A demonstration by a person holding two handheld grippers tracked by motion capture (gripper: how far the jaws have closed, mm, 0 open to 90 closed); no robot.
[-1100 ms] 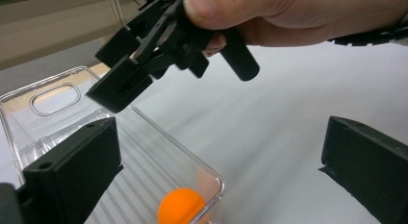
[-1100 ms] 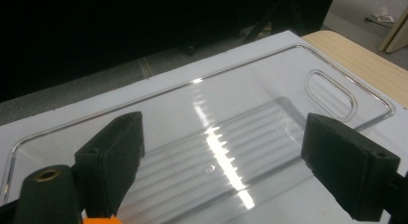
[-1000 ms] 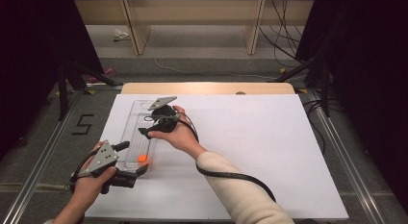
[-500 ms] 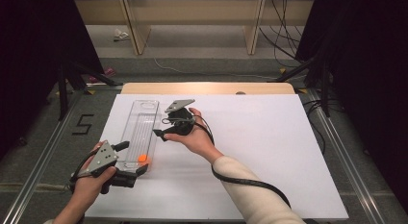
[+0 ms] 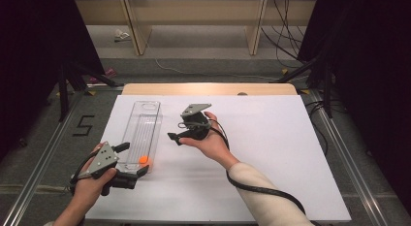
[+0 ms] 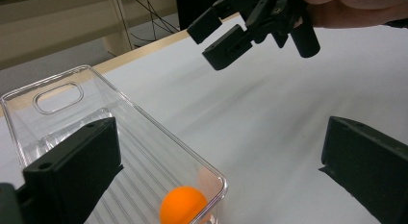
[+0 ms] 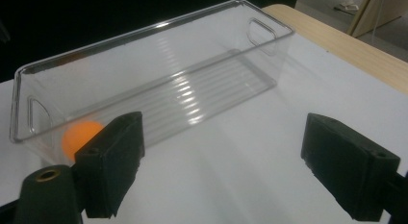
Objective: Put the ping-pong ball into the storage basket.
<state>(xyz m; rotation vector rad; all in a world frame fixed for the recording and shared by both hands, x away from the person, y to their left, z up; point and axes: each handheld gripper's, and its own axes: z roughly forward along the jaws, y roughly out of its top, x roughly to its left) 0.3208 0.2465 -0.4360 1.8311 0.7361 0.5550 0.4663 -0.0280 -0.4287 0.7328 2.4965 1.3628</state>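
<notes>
Orange ball in a clear bin, both grippers held off it

The wide white table top (image 5: 271, 153) carries a long clear plastic bin (image 5: 142, 134) at its left — inside, at the near end, lies a small orange ball (image 5: 143, 159). The left gripper (image 5: 136, 160), jaws spread wide, sits at that near end, one jaw over the bin. The right gripper (image 5: 174, 137) hovers beside the bin — jaws apart, holding nothing.

One clear plastic bin (image 5: 141, 134) lies on the table, at ten o'clock from its centre. Inside sits one orange ball (image 5: 143, 160), at the bin's six o'clock end.
</notes>
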